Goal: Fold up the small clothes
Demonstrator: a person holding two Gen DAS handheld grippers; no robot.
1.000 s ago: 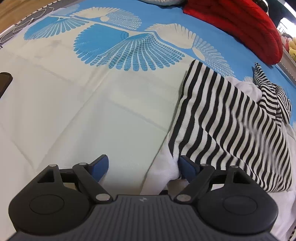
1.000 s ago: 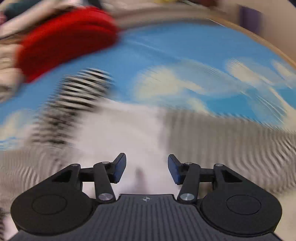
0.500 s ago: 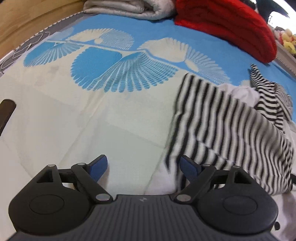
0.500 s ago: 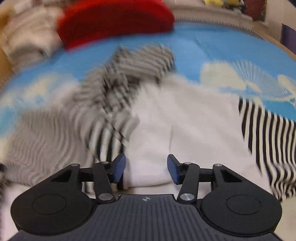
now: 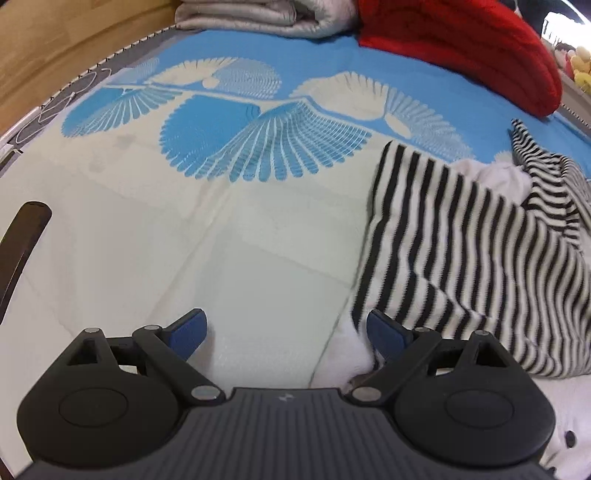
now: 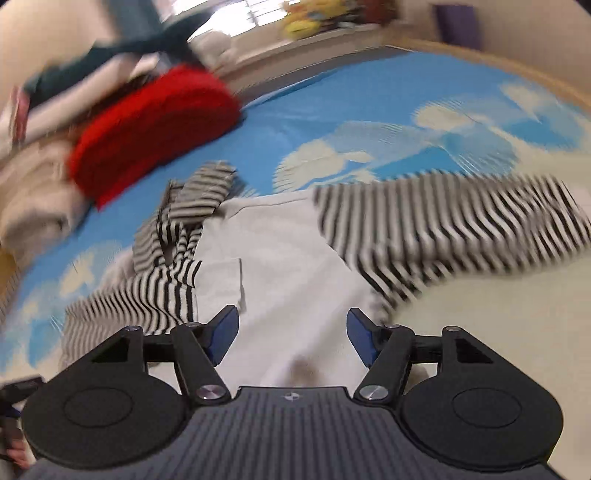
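A small white garment with black-and-white striped sleeves [image 5: 461, 240] lies on a blue and cream patterned bedsheet [image 5: 221, 229]. My left gripper [image 5: 286, 332] hovers at its left edge, jaws opening wide, its right pad beside the white hem and nothing pressed between them. In the right wrist view the garment's white body [image 6: 288, 266] spreads out with one striped sleeve folded across on the right [image 6: 443, 229] and another bunched at the left [image 6: 177, 258]. Above that white body, my right gripper [image 6: 291, 332] has its jaws opening and grips nothing.
A red folded blanket [image 5: 472, 48] and a grey folded quilt [image 5: 258, 14] lie at the far end of the bed. A wooden bed frame [image 5: 55, 48] runs along the left. A dark strap-like object [image 5: 22, 240] sits at the left edge.
The right gripper swung across the garment and opened wider, now over its white body. The left gripper tilted up a little and widened slightly; the striped sleeve shifted slightly.
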